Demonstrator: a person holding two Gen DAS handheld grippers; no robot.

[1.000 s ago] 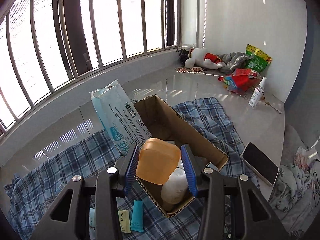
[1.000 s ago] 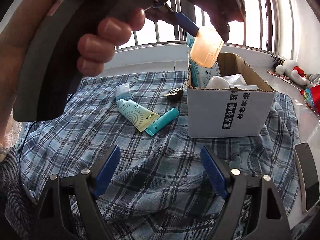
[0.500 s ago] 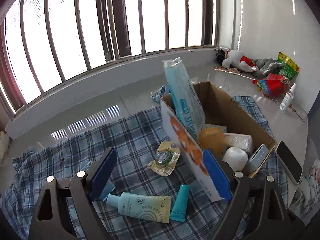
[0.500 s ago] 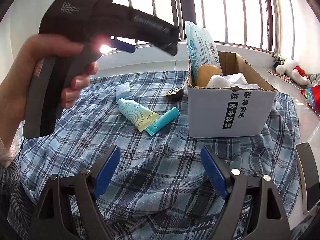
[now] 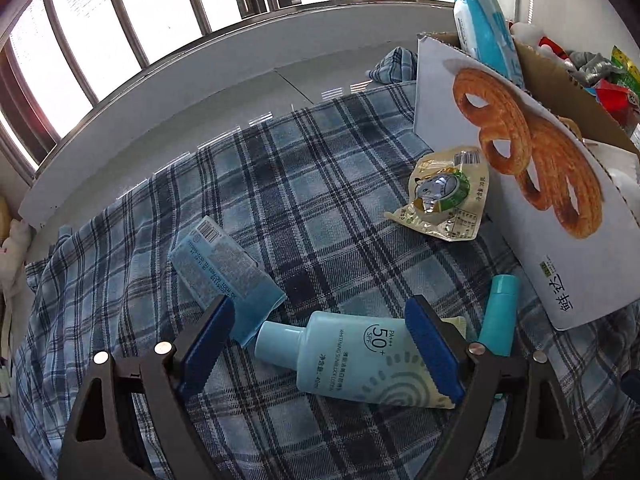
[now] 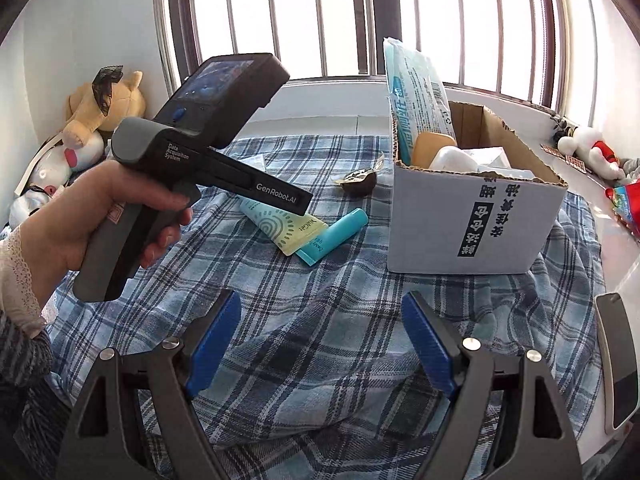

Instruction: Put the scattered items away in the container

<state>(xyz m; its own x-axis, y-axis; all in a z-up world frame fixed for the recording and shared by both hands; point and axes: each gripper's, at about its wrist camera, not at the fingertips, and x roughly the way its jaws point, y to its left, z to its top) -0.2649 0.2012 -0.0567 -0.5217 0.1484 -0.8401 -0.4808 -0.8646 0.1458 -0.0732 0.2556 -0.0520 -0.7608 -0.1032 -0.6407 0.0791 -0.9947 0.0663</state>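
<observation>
We are bringing the left gripper [image 5: 320,344] down over the sunscreen tube [image 5: 352,360], jaws wide and released after just opening, the tube between them but untouched. To do this well, we are advising a squeeze across the flat body, clear of the teal stick [image 5: 500,308] beside it. The box [image 6: 472,216] is standing on the plaid cloth [image 6: 320,320], already part filled. The tube is lying flat near the box, cap toward the blue packet [image 5: 224,268], apparently touching it. The right gripper [image 6: 320,344] is hanging open, empty.

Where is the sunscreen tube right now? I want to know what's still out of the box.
In the left wrist view the sunscreen tube lies on the plaid cloth between the open left gripper fingers, beside the teal tube.
</observation>
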